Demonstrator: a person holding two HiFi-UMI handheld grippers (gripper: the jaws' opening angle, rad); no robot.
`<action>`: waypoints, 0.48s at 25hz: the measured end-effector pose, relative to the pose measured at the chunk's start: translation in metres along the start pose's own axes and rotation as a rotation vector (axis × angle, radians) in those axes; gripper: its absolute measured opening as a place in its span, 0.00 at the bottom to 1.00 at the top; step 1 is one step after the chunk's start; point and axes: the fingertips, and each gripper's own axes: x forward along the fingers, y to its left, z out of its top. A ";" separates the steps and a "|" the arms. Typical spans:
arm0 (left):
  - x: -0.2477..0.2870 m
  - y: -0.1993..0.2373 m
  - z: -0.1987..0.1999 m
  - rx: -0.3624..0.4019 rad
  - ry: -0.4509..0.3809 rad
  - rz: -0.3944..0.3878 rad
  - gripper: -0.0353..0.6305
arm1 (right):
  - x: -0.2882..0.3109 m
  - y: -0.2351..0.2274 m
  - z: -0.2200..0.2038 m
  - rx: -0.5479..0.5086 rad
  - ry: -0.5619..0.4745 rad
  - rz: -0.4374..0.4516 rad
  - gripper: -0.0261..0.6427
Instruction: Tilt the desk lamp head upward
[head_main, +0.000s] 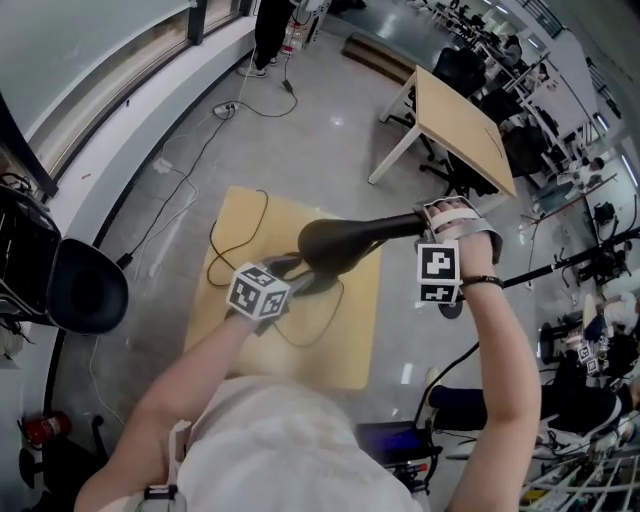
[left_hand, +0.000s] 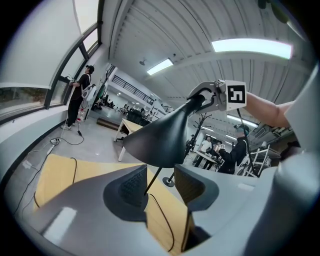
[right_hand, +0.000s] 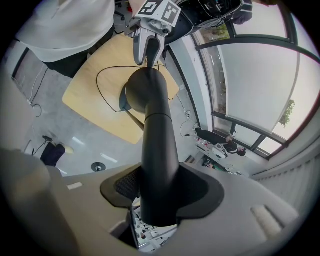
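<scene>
Now at a small wooden table (head_main: 250, 215), seen from the head view: black desk lamp head (head_main: 335, 245) is up above the tabletop, lying close to level, with the wide cone mouth toward the person's left and the narrow tube end toward the right. Right gripper (head_main: 432, 225) is on that tube end. Its own view shows the tube (right_hand: 160, 150) running straight out between the fingers (right_hand: 125, 185), both pads closed against it in a firm hold, and the cone flaring at the far end over the table (right_hand: 95, 95). Left gripper (head_main: 295, 272) sits low by the cone's rim on the near-left side. In its own view the fingers (left_hand: 131, 185) stand wide apart and press on nothing. The cone (left_hand: 160, 142) hangs above and just past them, mouth facing down and left; from the head view, contact with the rim cannot be told. Thin black stem (left_hand: 152, 180) of the lamp shows in the gap between the left fingers, further off and untouched. Black cord (head_main: 225, 240) loops loose across the tabletop and off its far edge. A second, larger table (head_main: 460, 125) stands well apart across the grey floor
</scene>
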 end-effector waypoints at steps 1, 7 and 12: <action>0.001 0.002 0.000 -0.008 -0.001 -0.003 0.31 | 0.000 -0.001 0.001 0.003 -0.002 -0.001 0.39; 0.001 0.005 0.005 -0.035 -0.027 0.000 0.31 | 0.001 -0.003 0.004 0.019 -0.011 -0.004 0.39; -0.004 0.009 0.015 -0.036 -0.065 0.036 0.29 | 0.003 -0.001 0.003 0.061 -0.030 -0.004 0.39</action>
